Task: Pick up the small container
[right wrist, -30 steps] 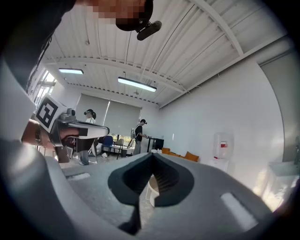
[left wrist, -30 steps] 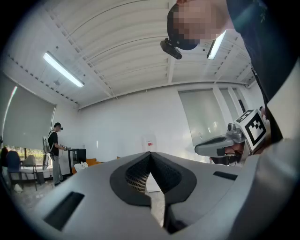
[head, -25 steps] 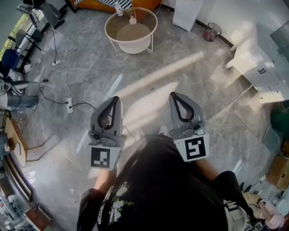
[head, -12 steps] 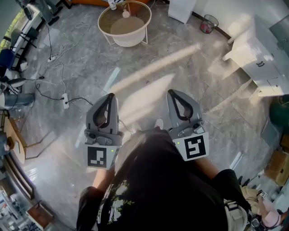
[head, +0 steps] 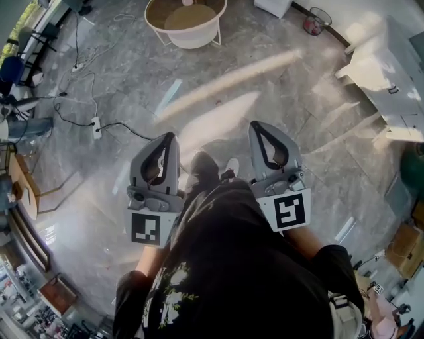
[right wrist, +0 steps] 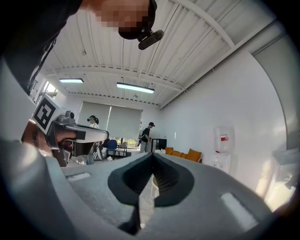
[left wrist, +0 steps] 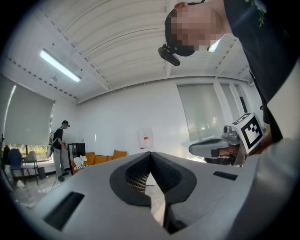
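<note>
1. Grey marble-look floor [head: 99,218] fills most of the head view, with one long streak of glare running across it.
2. One person in a black shirt [head: 232,278], seen from straight above, is holding both tools. One white shoe [head: 230,167] pokes out between them.
3. Other folks in the room: the right gripper view catches two, a person in a cap [right wrist: 93,123] and a person by the dark cabinet [right wrist: 147,133]. The left gripper view shows one person with a backpack [left wrist: 58,150] at the far left.
4. One white cabinet [head: 391,73] sits at the right edge of the head view.
5. One round white stand [head: 187,20] on thin legs is at the top edge, tan inside.
6. Two tools, side by side and well apart from that stand. The left tool [head: 169,138] has its jaws pressed together at the tips with nothing between them. The right tool [head: 256,126] is the same, tips together and empty.
7. One little bin [head: 315,21] is up top right.
8. One power strip [head: 97,127] lies on the floor at the left, with a black cable trailing off it.
9. The small container: honestly can't tell which thing it is in any view.
</note>
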### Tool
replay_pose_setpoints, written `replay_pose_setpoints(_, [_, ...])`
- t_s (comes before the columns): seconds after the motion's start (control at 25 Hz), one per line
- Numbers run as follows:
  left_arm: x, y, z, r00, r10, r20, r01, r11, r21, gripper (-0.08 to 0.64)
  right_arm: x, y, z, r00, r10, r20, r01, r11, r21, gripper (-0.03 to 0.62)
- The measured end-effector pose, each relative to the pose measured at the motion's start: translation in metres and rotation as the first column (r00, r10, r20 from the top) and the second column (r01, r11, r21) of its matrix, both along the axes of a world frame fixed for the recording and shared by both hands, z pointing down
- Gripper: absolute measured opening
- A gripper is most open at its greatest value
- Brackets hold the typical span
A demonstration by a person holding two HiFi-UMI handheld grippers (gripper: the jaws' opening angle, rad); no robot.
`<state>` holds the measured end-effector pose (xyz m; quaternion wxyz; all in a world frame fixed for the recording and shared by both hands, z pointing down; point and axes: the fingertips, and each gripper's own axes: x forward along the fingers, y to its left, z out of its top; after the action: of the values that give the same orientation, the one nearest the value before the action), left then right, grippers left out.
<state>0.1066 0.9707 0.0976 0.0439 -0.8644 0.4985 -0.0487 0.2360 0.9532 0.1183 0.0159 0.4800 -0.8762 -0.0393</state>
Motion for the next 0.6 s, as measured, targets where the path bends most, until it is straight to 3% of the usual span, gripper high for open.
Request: replay_pose_setpoints(0.6, [-0.024,-0.052,-0.002,0.999,-0.044,-0.022,0.045,0.998,0.035,-0.003,-0.014,-0.054,0.008,0.999,-0.031,-0.018,0.031,1.000,-0.006,-0.005])
